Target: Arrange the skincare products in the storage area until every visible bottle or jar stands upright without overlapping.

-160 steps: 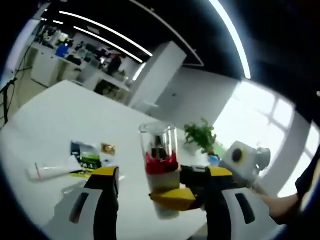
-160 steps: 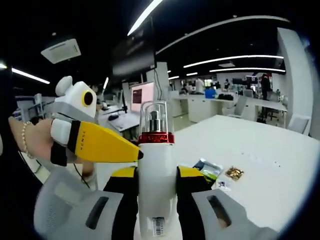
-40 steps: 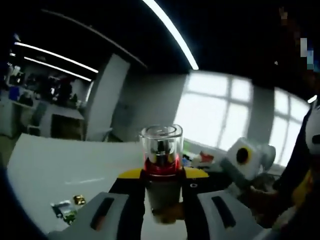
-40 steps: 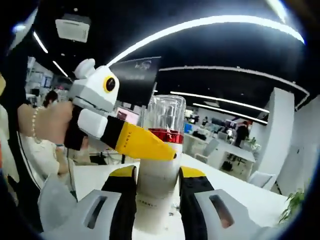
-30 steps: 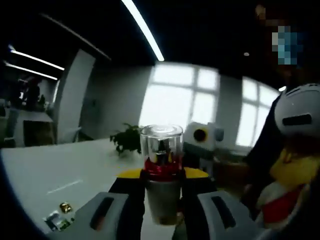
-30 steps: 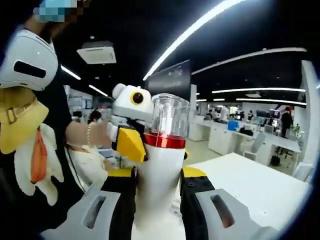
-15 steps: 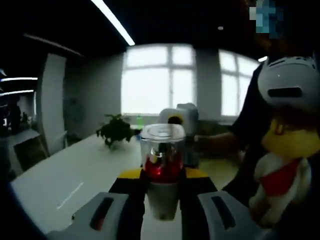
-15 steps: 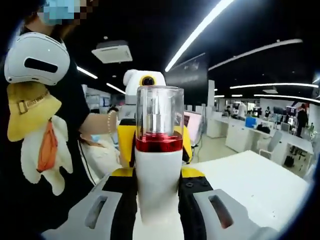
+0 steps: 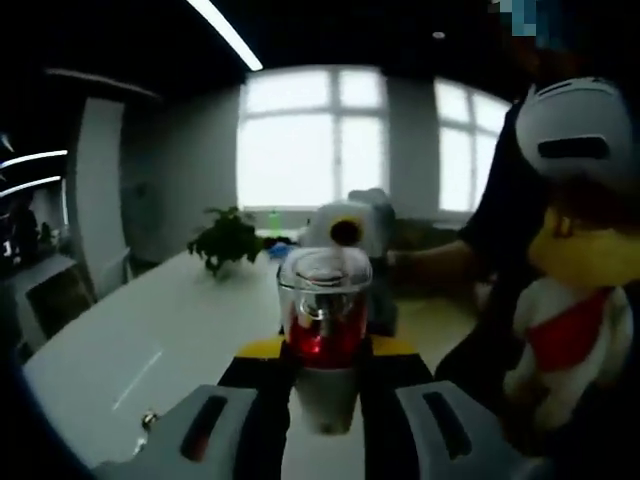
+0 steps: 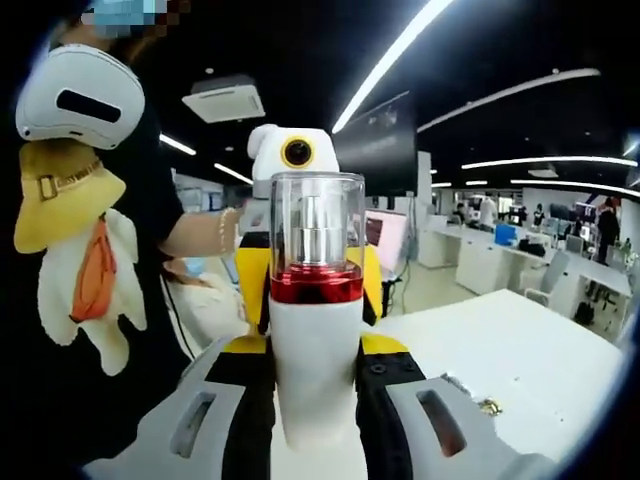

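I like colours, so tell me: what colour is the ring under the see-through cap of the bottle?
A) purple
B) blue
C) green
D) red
D: the bottle held between the jaws of the right gripper has a red ring just below its clear cap, above the white body.

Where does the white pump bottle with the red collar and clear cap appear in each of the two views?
Left gripper view: the white pump bottle with red collar and clear cap stands centre, low, between that gripper's yellow-tipped fingers.
Right gripper view: the bottle stands centre, between the fingers.
Shared landmark: the long white table beneath.
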Available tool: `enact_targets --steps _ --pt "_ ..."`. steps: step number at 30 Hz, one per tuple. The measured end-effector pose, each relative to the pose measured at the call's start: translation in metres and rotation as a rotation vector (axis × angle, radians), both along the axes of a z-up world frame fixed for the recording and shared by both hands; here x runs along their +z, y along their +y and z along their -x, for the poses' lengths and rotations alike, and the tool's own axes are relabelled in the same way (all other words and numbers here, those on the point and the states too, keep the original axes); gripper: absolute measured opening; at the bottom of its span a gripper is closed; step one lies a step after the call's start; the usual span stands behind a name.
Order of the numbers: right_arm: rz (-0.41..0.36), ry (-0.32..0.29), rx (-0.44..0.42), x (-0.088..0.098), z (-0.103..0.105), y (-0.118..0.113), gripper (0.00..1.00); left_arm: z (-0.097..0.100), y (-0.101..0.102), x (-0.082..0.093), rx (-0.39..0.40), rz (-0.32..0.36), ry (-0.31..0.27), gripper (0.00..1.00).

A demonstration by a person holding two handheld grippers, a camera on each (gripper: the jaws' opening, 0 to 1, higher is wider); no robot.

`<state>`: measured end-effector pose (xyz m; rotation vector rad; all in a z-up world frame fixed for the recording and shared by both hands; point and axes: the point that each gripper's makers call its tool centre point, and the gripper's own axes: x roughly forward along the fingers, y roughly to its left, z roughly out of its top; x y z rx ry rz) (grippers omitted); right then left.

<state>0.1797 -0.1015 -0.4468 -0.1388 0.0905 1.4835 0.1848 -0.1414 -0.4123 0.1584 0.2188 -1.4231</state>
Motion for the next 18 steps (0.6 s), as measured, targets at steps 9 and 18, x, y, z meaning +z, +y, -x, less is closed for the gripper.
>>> enact_targets --steps 9,18 --pt "0.010 0.026 -0.002 -0.020 -0.004 0.000 0.30 -0.001 -0.003 -0.021 0.001 -0.033 0.027 0.23" --pt "0.029 0.036 -0.035 -0.045 -0.011 0.000 0.29 -0.009 -0.003 -0.047 -0.007 -0.062 0.053 0.23"
